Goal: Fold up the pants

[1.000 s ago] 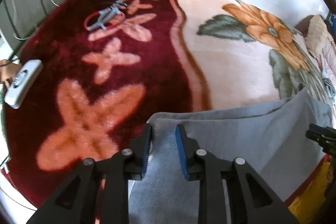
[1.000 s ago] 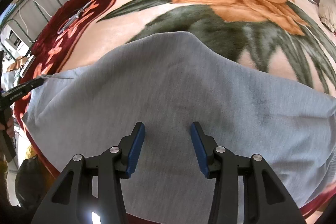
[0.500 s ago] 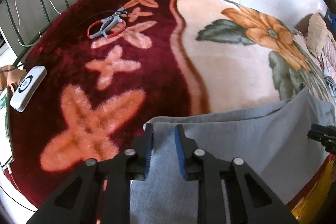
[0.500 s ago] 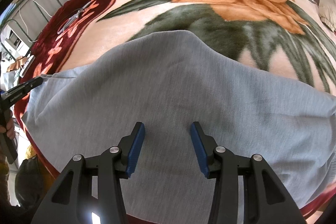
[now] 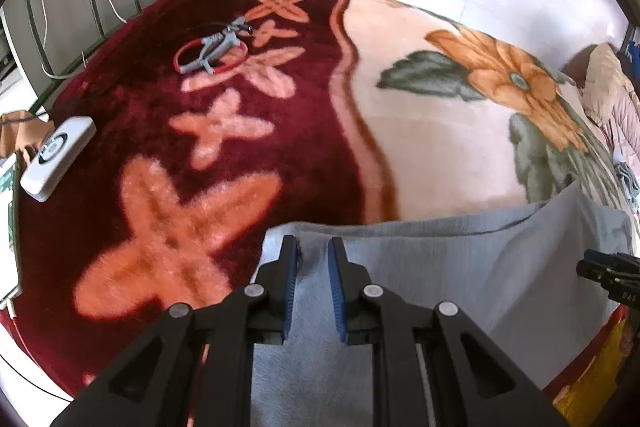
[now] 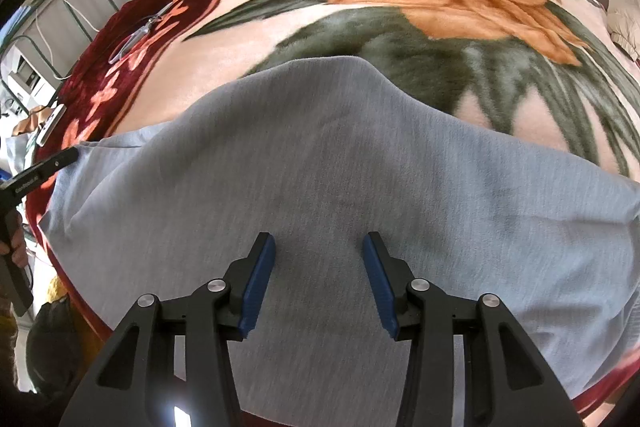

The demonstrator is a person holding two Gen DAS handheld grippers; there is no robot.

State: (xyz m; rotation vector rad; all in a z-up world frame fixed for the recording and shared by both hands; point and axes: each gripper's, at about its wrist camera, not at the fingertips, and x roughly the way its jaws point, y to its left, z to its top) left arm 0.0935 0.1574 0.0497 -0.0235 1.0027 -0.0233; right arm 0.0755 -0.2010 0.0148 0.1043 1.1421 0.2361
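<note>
a: a floral blanket [image 6: 400, 75] fills the frame, and grey pants [image 6: 340, 187] lie spread over its lower half, reaching from the left edge to the right.

b: how will they handle?

a: soft, light knit by the look of it. it should drape and crease easily, so an edge or a corner is the place to take it, not the flat middle.

b: and the grippers?

a: left gripper [image 5: 313, 259], bottom centre of its view, has just been closing, with a raised ridge of cloth at the pants' corner between its jaws. right gripper [image 6: 318, 259] hangs with jaws apart above the flat cloth, holding nothing.
</note>
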